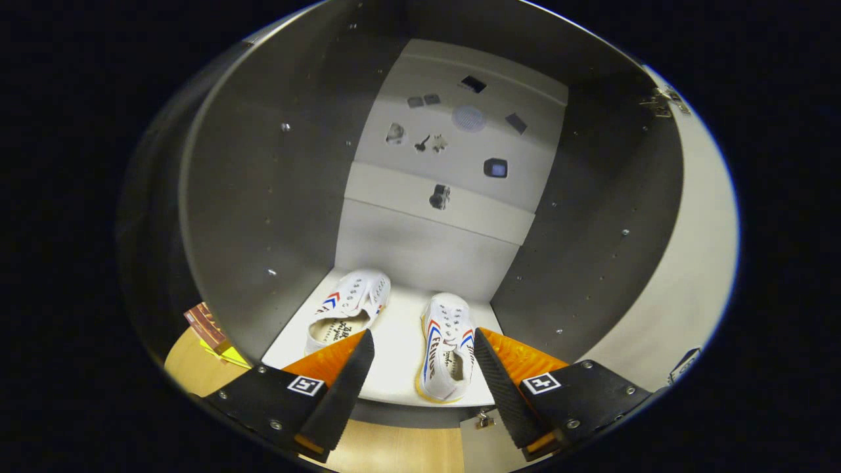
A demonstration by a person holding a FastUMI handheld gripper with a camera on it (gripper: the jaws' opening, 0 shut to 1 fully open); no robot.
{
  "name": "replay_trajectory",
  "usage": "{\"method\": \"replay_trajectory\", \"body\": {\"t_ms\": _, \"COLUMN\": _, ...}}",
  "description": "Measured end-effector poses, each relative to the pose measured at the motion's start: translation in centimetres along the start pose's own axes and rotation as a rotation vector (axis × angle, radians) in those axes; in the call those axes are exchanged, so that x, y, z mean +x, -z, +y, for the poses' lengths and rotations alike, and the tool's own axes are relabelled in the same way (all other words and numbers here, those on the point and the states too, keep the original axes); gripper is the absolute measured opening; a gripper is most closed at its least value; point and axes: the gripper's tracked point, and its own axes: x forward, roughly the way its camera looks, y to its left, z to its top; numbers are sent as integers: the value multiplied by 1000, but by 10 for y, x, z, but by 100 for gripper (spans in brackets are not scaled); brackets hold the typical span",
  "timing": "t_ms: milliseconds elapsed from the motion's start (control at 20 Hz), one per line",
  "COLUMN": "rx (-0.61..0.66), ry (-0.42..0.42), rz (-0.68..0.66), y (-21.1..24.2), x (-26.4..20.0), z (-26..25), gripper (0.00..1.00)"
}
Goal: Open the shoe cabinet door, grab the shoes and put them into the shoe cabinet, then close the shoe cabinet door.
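I am keeping the claw wide open, gripping nothing. Its two fingers are standing apart, and the right shoe is lying between the tips, a little nearer the right finger at 3 o'clock; I cannot tell if it is touching. The left shoe is lying at about 11 o'clock, just beyond the left fingertip. Both shoes are resting on the white shelf inside the shoe cabinet. The open door is standing at 2 o'clock. Some small packets are lying on the wooden floor at 9 o'clock, outside the cabinet wall.
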Motion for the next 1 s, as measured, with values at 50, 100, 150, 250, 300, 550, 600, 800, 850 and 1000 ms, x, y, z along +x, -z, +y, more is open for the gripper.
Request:
{"method": "replay_trajectory", "body": {"t_ms": 50, "rx": 7, "ry": 7, "rz": -23, "y": -7, "x": -19, "z": -4, "gripper": 95}}
{"method": "replay_trajectory", "body": {"t_ms": 100, "rx": 11, "ry": 11, "rz": -49, "y": -14, "x": -37, "z": -9, "gripper": 95}}
{"method": "replay_trajectory", "body": {"t_ms": 150, "rx": 16, "ry": 16, "rz": -76, "y": -19, "x": -57, "z": -12, "gripper": 95}}
{"method": "replay_trajectory", "body": {"t_ms": 250, "rx": 29, "ry": 29, "rz": -105, "y": -23, "x": -93, "z": -20, "gripper": 95}}
{"method": "replay_trajectory", "body": {"t_ms": 300, "rx": 35, "ry": 32, "rz": -110, "y": -25, "x": -111, "z": -24, "gripper": 95}}
{"method": "replay_trajectory", "body": {"t_ms": 550, "rx": 23, "ry": 68, "rz": -124, "y": -26, "x": -204, "z": -57, "gripper": 95}}
{"method": "replay_trajectory", "body": {"t_ms": 600, "rx": 29, "ry": 69, "rz": -128, "y": -26, "x": -222, "z": -62, "gripper": 95}}
{"method": "replay_trajectory", "body": {"t_ms": 800, "rx": 111, "ry": 85, "rz": -130, "y": -22, "x": -293, "z": -91, "gripper": 95}}
{"method": "replay_trajectory", "body": {"t_ms": 850, "rx": 117, "ry": 100, "rz": -133, "y": -21, "x": -308, "z": -100, "gripper": 95}}
{"method": "replay_trajectory", "body": {"t_ms": 1000, "rx": 124, "ry": 167, "rz": -146, "y": -19, "x": -350, "z": -136, "gripper": 95}}
